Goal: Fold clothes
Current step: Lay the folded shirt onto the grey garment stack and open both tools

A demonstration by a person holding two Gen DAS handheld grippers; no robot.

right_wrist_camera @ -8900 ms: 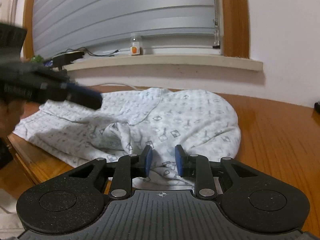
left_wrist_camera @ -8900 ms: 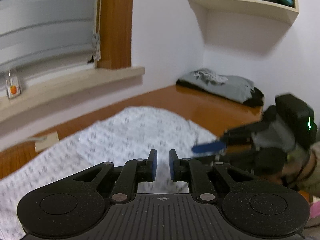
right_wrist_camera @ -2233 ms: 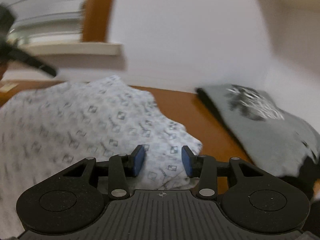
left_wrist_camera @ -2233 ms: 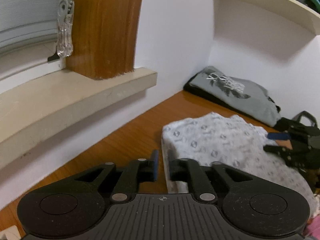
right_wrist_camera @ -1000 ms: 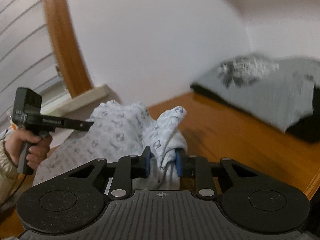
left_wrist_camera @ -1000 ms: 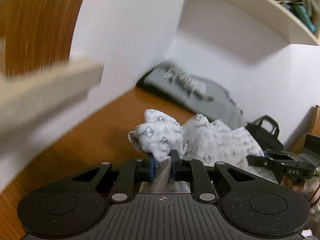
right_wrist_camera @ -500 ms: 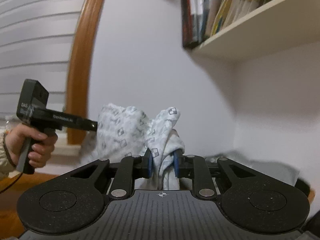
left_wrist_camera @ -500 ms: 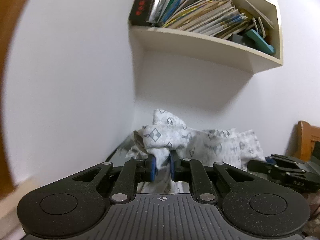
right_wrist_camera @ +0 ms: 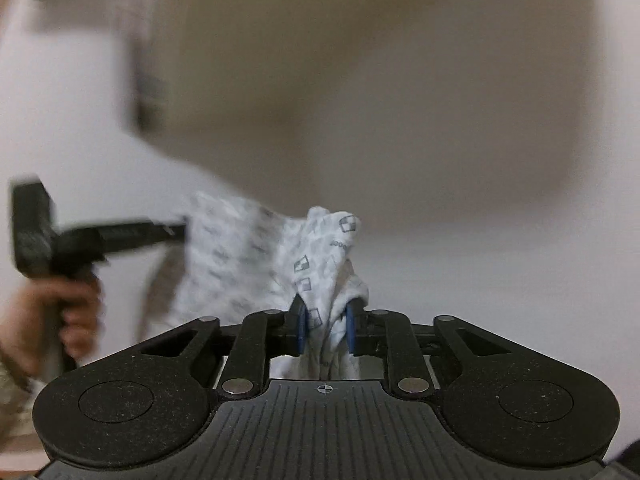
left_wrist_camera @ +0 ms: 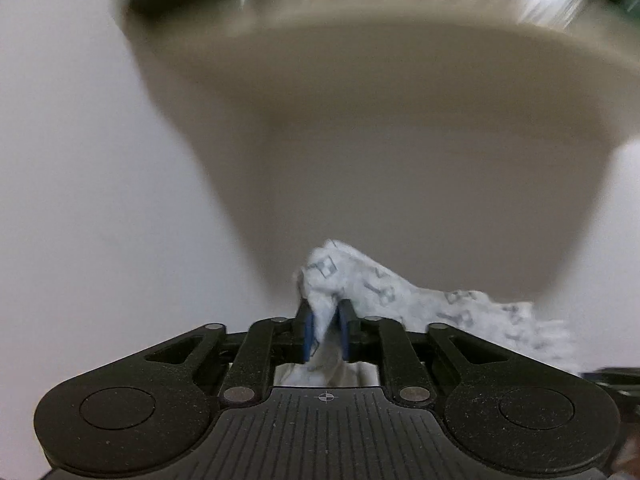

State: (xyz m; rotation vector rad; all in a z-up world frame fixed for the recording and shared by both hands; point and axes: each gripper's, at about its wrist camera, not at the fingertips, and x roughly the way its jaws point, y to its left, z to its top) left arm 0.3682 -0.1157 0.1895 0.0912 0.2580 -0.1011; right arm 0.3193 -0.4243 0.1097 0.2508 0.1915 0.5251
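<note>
A white garment with a grey square print (left_wrist_camera: 384, 292) is lifted high in the air, stretched between both grippers. My left gripper (left_wrist_camera: 326, 334) is shut on one bunched corner of it. My right gripper (right_wrist_camera: 325, 330) is shut on another bunched corner of the garment (right_wrist_camera: 320, 256). In the right wrist view the left gripper's black body (right_wrist_camera: 76, 240) shows at the left, held by a hand (right_wrist_camera: 52, 312), with the cloth spanning from it toward me. The table and the garment's lower part are hidden. Both views are blurred by motion.
The underside of a cream wall shelf (left_wrist_camera: 400, 112) fills the upper part of the left wrist view, close overhead. The same shelf (right_wrist_camera: 360, 80) looms in the right wrist view. White wall (left_wrist_camera: 100, 200) surrounds it.
Both grippers have risen further with the garment in them. The views now tilt up at the shelf's underside, and the table and grey clothes pile have dropped out of sight.
</note>
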